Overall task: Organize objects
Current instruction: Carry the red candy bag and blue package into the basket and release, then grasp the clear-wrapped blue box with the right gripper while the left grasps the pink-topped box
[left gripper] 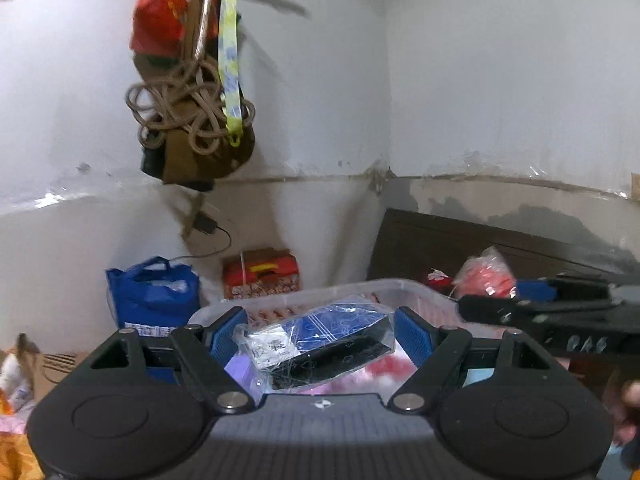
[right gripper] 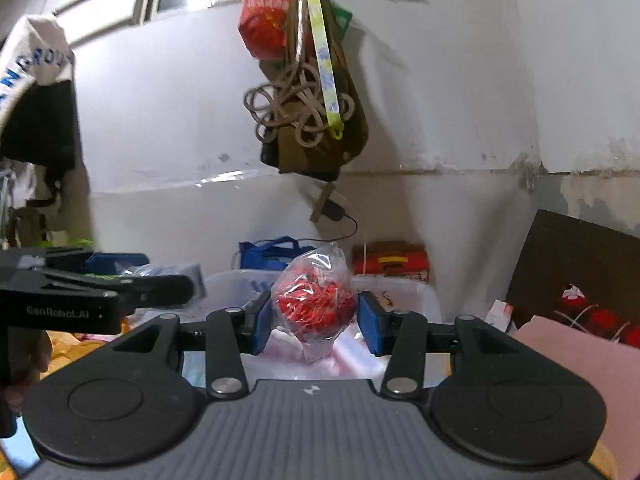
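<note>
Hovering over the clear bin (left gripper: 304, 300), the left gripper (left gripper: 316, 336) pinches a slippery bagged box (left gripper: 320, 348); the right gripper (right gripper: 314, 316), jaws spread, loosely cradles a soft, light red-filled bag (right gripper: 314, 300).

The clear plastic bin (left gripper: 340, 292) is largely hidden behind the left gripper (left gripper: 316, 334) and its wrapped blue-and-black packet (left gripper: 320, 344), its contents blurred, while the hanging bundle (left gripper: 188, 92) is cut off at the top edge.

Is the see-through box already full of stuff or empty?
Not empty: pink and red things show inside the clear bin. How full it is, I cannot tell; the left gripper hides most.
</note>
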The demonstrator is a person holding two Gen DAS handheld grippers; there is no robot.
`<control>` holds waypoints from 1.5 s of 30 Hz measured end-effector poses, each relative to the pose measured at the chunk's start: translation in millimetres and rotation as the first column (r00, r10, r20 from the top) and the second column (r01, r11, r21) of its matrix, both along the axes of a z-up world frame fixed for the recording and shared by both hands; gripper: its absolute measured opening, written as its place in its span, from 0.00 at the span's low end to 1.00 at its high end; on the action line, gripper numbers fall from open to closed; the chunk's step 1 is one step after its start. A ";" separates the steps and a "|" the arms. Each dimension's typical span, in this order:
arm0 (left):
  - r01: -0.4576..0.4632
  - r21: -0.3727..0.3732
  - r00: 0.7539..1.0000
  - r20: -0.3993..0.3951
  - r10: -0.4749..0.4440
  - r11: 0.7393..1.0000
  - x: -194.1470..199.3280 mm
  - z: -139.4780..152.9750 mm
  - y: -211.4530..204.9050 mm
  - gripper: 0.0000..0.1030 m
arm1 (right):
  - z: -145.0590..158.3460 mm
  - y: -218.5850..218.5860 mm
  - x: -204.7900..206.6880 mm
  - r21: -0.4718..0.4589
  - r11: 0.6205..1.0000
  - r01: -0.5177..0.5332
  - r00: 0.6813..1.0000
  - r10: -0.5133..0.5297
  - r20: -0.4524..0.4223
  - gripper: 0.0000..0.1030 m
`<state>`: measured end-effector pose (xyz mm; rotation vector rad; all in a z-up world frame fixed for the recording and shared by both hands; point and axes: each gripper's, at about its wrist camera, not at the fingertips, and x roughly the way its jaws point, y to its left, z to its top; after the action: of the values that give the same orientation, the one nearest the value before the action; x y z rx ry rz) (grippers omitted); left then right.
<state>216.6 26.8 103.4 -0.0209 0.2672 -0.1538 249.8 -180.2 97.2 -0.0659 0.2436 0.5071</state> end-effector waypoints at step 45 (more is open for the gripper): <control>-0.121 -0.005 0.983 -0.139 0.119 0.993 -15.2 -128.8 33.3 0.77 | -125.8 16.3 10.0 -0.144 0.988 0.051 0.943 -0.095 -0.318 0.81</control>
<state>201.3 60.0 -25.4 -0.0611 0.4029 -0.0343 259.8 -163.9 -28.6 -0.1039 0.6013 0.4249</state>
